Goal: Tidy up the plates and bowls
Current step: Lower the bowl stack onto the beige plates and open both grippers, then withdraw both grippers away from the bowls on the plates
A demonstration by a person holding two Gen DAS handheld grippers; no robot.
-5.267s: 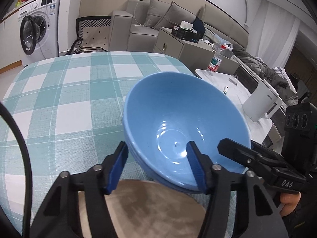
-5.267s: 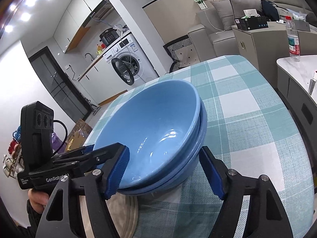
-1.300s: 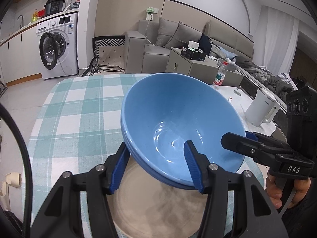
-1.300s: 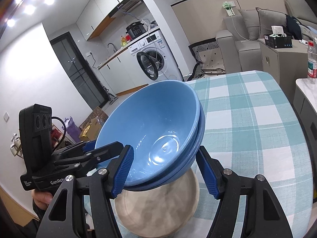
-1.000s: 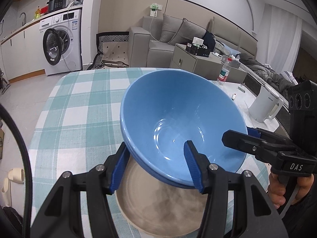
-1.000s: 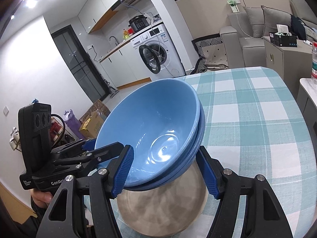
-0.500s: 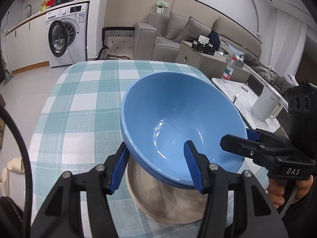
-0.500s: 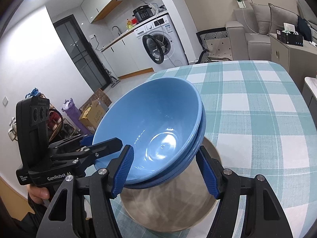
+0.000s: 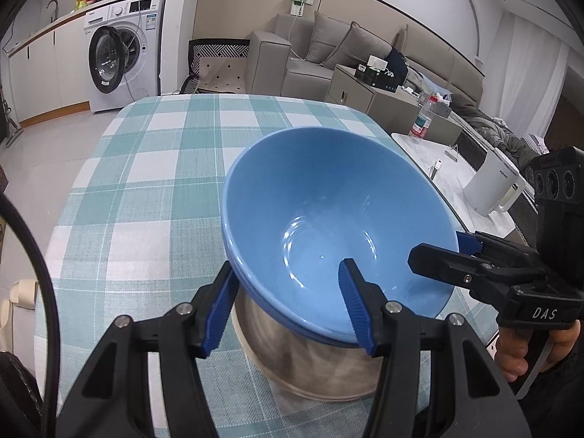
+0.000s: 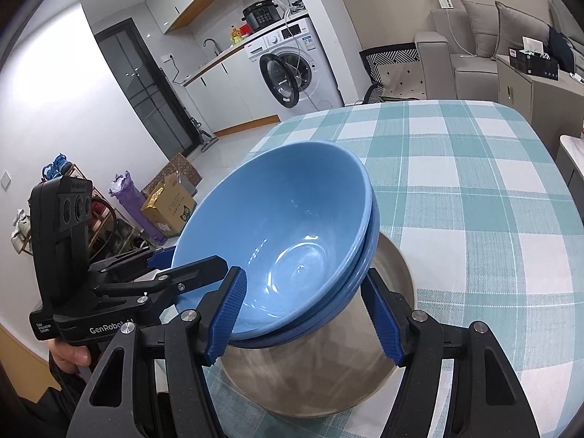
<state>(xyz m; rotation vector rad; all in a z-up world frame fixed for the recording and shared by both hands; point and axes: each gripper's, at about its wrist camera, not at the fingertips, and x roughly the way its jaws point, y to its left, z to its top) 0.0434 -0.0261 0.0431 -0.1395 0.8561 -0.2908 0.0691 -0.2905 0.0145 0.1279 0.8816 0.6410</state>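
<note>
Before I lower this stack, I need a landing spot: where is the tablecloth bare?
Bare checked tablecloth runs from the blue bowls to the far edge by the washing machine, and along the left side. It is crowded under the bowls, where the brown plate lies.

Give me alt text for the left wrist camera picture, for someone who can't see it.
Two nested blue bowls are gripped at their rims by the left gripper near the camera and the right gripper from the right, above a beige plate on a teal checked tablecloth. A washing machine and grey sofa stand behind.
</note>
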